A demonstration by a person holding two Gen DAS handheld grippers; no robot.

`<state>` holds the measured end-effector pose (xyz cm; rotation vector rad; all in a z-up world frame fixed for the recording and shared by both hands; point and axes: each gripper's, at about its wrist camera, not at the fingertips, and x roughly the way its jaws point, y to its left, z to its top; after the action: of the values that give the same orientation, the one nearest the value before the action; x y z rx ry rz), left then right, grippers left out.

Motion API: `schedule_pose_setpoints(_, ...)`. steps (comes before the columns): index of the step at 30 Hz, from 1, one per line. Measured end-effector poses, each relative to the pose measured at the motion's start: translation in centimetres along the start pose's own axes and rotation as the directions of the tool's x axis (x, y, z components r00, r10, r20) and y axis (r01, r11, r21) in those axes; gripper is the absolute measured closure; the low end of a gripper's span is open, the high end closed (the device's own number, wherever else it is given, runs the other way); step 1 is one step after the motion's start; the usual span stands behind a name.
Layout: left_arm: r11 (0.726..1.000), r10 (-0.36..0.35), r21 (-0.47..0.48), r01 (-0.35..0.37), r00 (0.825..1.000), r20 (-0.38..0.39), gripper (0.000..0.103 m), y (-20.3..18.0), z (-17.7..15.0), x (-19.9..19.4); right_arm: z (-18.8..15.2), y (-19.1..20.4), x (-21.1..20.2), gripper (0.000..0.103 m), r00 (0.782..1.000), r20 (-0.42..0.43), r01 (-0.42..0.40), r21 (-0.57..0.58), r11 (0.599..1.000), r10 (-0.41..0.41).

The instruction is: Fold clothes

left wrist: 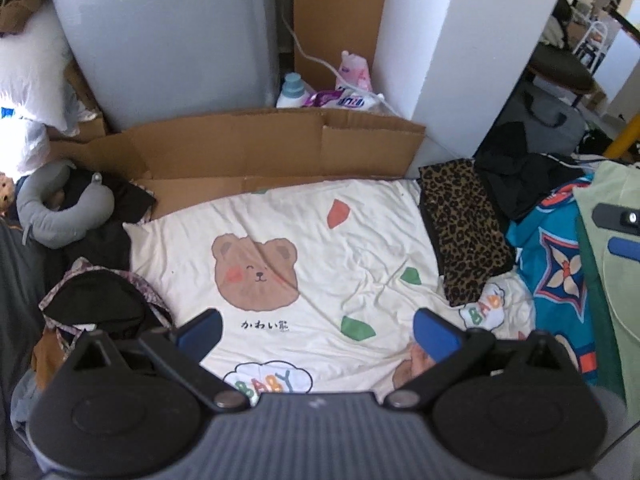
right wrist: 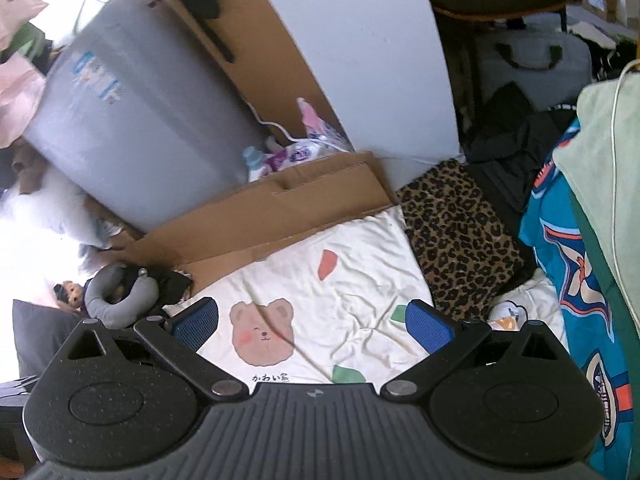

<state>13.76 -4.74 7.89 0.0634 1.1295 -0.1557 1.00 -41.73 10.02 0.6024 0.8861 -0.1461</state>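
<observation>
A cream blanket [left wrist: 360, 248] printed with a bear lies spread as the work surface. On its right edge rests a folded leopard-print garment [left wrist: 464, 236], also in the right wrist view [right wrist: 456, 232]. Further right lie a blue patterned garment [left wrist: 556, 268] [right wrist: 568, 280] and a pale green garment [left wrist: 616, 280] [right wrist: 600, 152]. My left gripper [left wrist: 318, 334] hovers open over the blanket's near part, holding nothing. My right gripper [right wrist: 312, 326] is open and empty too, above the bear print. Part of the right gripper [left wrist: 618, 220] shows at the left view's right edge.
A black garment with patterned trim [left wrist: 96, 300] sits at the blanket's left. A grey neck pillow [left wrist: 60, 208] lies behind it. Flattened cardboard [left wrist: 260, 148] and a large grey container [right wrist: 132, 120] bound the far side, with a detergent bottle [left wrist: 290, 90]. Dark clothes [left wrist: 520, 176] pile at far right.
</observation>
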Motion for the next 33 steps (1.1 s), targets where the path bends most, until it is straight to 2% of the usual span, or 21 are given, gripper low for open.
schedule_pose_setpoints(6,0.999,-0.037,-0.011,0.037,0.998,0.049,0.0,-0.1,-3.3,-1.2,-3.6,2.5,-2.7,0.0,1.0,0.024,0.0,-0.036,0.999,0.001)
schedule_pose_setpoints(12,0.998,-0.028,-0.05,0.031,0.997,0.074,0.0,0.1,-5.6,-1.4,-7.2,3.9,-3.2,0.0,0.999,0.035,0.025,-0.099,0.995,-0.021)
schedule_pose_setpoints(18,0.995,-0.02,-0.092,0.03,0.995,0.101,0.0,0.3,-7.9,-1.6,-9.2,4.1,-2.8,0.0,0.998,0.047,0.057,-0.115,0.992,-0.052)
schedule_pose_setpoints(21,0.991,-0.001,-0.13,0.02,0.989,0.148,0.0,0.2,-8.9,-2.1,-10.1,4.5,-2.7,0.0,0.997,0.062,0.062,-0.139,0.988,-0.054)
schedule_pose_setpoints(23,0.991,0.03,-0.134,-0.009,0.987,0.155,0.0,-0.2,-9.3,-2.0,-10.7,4.8,-2.4,0.0,0.996,0.074,0.059,-0.152,0.987,-0.049)
schedule_pose_setpoints(33,0.989,0.036,-0.15,-0.014,0.989,0.144,0.0,-2.1,-11.8,0.1,-13.7,5.5,-1.0,0.0,0.993,0.092,0.088,-0.209,0.974,-0.07)
